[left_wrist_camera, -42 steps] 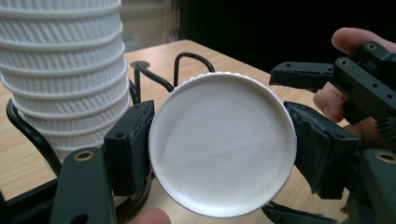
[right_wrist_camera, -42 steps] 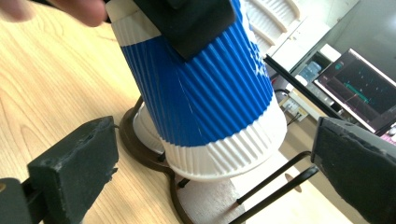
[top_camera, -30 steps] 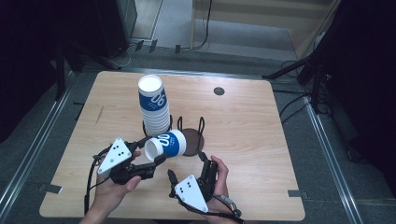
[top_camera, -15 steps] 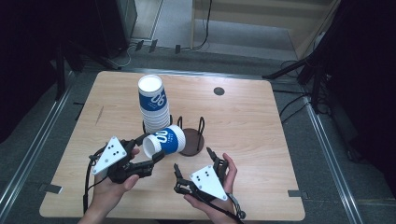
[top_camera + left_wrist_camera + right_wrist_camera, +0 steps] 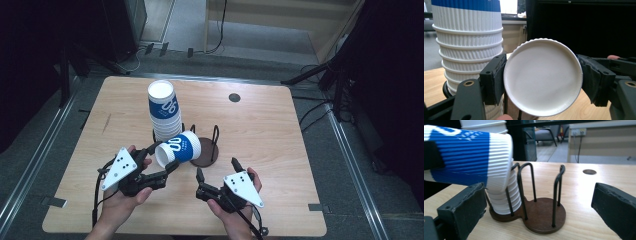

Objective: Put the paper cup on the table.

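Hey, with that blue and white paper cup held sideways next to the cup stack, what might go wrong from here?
1. The left gripper clamps the ribbed blue and white paper cup only near its base; squeezed thin paper may dent or slip out.
2. The tall stack of paper cups leans in the dark wire cup holder right beside the held cup; a nudge might topple it.
3. The right gripper, jaws open, sits close to the holder and may knock it.

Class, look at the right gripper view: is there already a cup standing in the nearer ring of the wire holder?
No: the nearer ring of the wire holder shows only its bare brown base, while the cup stack fills the farther ring.
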Motion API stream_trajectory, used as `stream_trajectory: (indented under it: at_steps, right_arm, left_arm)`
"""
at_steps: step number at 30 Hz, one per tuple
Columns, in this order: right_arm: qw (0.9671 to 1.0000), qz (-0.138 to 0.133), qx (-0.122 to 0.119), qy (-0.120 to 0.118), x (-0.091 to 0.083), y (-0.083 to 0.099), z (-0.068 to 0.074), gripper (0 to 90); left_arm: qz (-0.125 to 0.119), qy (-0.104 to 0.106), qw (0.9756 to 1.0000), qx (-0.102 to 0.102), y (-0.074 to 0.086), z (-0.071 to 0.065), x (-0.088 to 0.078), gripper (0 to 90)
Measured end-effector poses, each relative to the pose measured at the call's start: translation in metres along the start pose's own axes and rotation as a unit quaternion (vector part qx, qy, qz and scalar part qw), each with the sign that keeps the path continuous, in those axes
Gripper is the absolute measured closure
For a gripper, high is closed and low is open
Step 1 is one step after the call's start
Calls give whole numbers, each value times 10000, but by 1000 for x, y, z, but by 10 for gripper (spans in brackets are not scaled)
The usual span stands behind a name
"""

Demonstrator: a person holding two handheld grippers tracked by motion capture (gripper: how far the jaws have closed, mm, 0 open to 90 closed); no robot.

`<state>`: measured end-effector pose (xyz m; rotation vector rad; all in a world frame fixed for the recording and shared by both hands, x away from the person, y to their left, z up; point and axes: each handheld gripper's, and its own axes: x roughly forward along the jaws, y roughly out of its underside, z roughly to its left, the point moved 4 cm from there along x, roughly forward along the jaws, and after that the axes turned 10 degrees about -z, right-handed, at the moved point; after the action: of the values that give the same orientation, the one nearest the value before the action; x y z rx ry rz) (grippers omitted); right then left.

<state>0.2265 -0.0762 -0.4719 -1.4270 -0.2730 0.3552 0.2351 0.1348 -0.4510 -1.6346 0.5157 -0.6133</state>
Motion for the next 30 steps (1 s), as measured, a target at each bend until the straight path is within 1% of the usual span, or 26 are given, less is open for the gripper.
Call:
stream_trajectory:
  at_steps: [2, 3, 4, 6, 7, 8, 10, 12, 14, 15, 16, 17, 18, 21, 22, 23, 24, 27, 29, 30]
  right_arm:
    - [9999, 21, 149, 21, -1, 0, -2, 0]
    - [9999, 21, 149, 21, -1, 0, -2, 0]
    - [9994, 34, 349, 16, -2, -2, -2, 0]
    - [9988, -23, 481, 117, -2, -4, -2, 0]
    - [9981, -7, 607, 137, -1, -5, -2, 0]
    - [9975, 21, 685, 156, 1, -7, -2, 0]
    - [9965, -3, 767, 321, 4, -10, -1, 0]
    - [9948, 8, 952, 365, 7, -14, 1, 0]
    - [9933, 5, 1071, 425, 9, -17, 2, 0]
    - [9933, 5, 1071, 425, 9, -17, 2, 0]
    - [9924, -9, 1155, 426, 9, -18, 2, 0]
    - [9902, -2, 1343, 390, 10, -18, 3, 0]
    - [9892, -17, 1414, 372, 11, -18, 3, 0]
    - [9851, -5, 1692, 321, 11, -16, 6, 0]
    - [9851, -5, 1692, 321, 11, -16, 6, 0]
    - [9819, -2, 1864, 323, 12, -15, 7, 1]
    - [9801, -13, 1956, 327, 12, -14, 8, 2]
    - [9717, -23, 2340, 321, 11, -13, 12, 2]
    - [9669, -11, 2534, 292, 11, -11, 15, 2]
    - [9638, -6, 2654, 259, 10, -11, 17, 2]
  left_arm:
    - [-49, 10, 10000, 0, 0, -1, 1, 292]
    - [-49, 10, 10000, 0, 0, -1, 1, 292]
    - [-121, 15, 9999, -2, 1, -2, 2, 292]
    - [-145, 37, 9999, -7, 2, -3, 2, 292]
    - [-162, 30, 9999, -15, 3, -3, 2, 292]
    - [-164, 17, 9999, -8, 4, -2, 2, 292]
    - [-149, -10, 9999, -59, 5, -1, 3, 292]
    - [-138, -31, 9999, -82, 7, 1, 3, 292]
    - [-136, -50, 9999, -84, 8, 1, 4, 292]
    - [-136, -50, 9999, -84, 8, 1, 4, 292]
    - [-138, -57, 9999, -68, 8, 1, 4, 292]
    - [-136, -56, 9999, -56, 8, 1, 4, 292]
    - [-132, -36, 9999, -60, 8, 0, 4, 292]
    - [-151, -23, 9998, -82, 8, -2, 5, 292]
    - [-151, -23, 9998, -82, 8, -2, 5, 292]
    - [-154, -23, 9998, -81, 9, -2, 5, 292]
    - [-138, -19, 9999, -66, 9, -2, 5, 292]
    - [-138, -28, 9999, -47, 10, -1, 5, 292]
    - [-179, -16, 9998, -70, 10, -2, 6, 292]
    - [-183, -6, 9998, -73, 10, -3, 6, 292]
